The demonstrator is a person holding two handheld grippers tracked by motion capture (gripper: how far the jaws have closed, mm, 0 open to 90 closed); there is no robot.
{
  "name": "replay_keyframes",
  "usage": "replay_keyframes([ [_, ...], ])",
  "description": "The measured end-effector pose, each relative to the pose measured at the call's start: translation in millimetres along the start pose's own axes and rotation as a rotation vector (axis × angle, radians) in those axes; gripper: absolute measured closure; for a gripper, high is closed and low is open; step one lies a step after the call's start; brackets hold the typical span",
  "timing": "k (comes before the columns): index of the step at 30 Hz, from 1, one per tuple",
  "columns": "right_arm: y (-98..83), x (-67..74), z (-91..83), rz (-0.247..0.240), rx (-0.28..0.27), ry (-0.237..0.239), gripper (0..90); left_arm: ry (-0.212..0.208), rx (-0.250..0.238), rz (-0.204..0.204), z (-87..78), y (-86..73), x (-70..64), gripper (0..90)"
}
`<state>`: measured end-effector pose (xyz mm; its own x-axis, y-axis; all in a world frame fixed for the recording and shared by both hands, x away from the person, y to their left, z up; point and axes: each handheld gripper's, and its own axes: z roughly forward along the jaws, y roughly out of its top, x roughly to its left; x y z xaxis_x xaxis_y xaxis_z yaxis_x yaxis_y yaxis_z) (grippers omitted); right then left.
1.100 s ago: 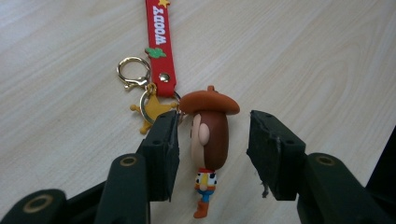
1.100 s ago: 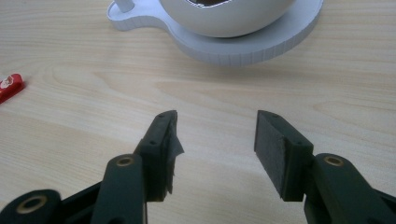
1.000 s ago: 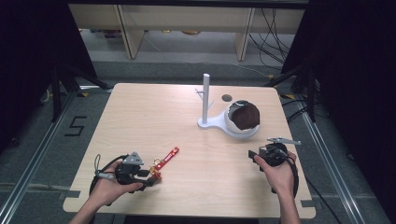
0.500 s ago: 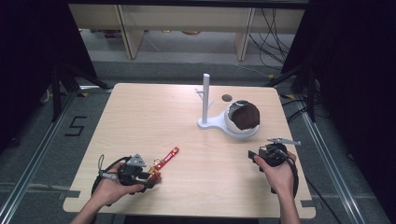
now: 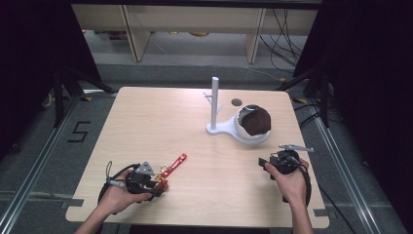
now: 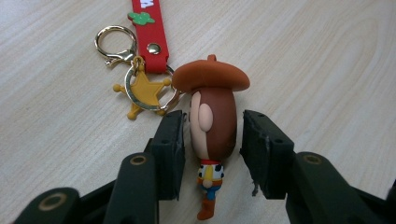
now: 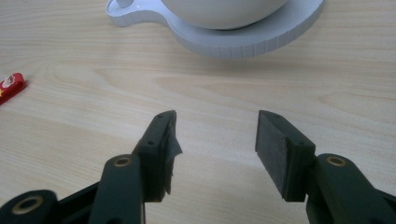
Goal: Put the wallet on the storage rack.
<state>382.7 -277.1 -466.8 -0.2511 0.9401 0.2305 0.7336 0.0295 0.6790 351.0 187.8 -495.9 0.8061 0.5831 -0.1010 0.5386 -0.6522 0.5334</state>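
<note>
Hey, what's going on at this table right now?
A person sits at a wooden table with a hand-held gripper in each hand. The left hand-held gripper has a cowboy figure keychain lying between its jaws, which have just been closing; a gap shows on one side, so it is not yet clamped. Its red strap lies flat on the table. The right hand-held gripper is open with nothing in it, near a white stand with a bowl-shaped base.

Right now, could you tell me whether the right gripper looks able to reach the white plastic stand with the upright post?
Probably yes: the right gripper is open, and bare wooden table lies between it and the white plastic stand.
</note>
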Motion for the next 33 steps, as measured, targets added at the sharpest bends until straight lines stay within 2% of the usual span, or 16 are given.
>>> replay_keyframes([
  [2,0.1,0.6,0.2,0.005,0.002,-0.003,48.8,0.001,0.004,0.006,0.2,1.0,-0.2,58.7],
  [3,0.1,0.7,-0.8,0.005,0.006,0.022,48.7,0.002,0.013,0.011,0.9,3.1,-1.1,58.8],
  [4,0.1,1.0,-0.6,0.006,0.004,0.018,48.6,0.001,0.011,0.004,1.9,4.3,-2.6,58.8],
  [12,-0.2,0.9,0.1,-0.002,0.008,0.019,48.1,0.013,0.058,0.05,3.1,14.2,-6.0,58.9],
  [17,0.0,0.9,-0.7,0.004,-0.002,0.03,48.3,0.011,0.089,0.046,4.1,20.0,-7.7,58.2],
  [18,0.2,1.8,0.2,0.01,-0.009,0.008,48.3,0.013,0.096,0.047,4.3,20.8,-8.2,58.2],
  [19,0.1,1.4,-0.1,0.007,-0.007,0.009,48.3,0.012,0.114,0.065,4.3,21.8,-7.1,58.1],
  [20,0.6,1.1,-1.7,0.004,0.0,0.008,48.3,0.012,0.114,0.065,4.3,21.8,-7.1,58.2],
  [21,1.0,1.7,-2.1,0.016,0.007,0.008,48.2,0.017,0.161,0.104,3.2,24.3,-5.4,58.2],
  [24,-0.1,0.3,0.1,0.003,-0.002,0.009,48.2,0.01,0.188,0.109,4.9,26.0,-5.3,58.7],
  [26,-0.3,0.3,-0.3,0.009,0.002,0.021,48.2,0.012,0.191,0.124,5.9,27.1,-4.4,59.8],
  [33,-1.0,0.2,0.6,0.007,0.001,0.032,48.1,0.022,0.204,0.13,6.3,28.8,-6.2,66.8],
])
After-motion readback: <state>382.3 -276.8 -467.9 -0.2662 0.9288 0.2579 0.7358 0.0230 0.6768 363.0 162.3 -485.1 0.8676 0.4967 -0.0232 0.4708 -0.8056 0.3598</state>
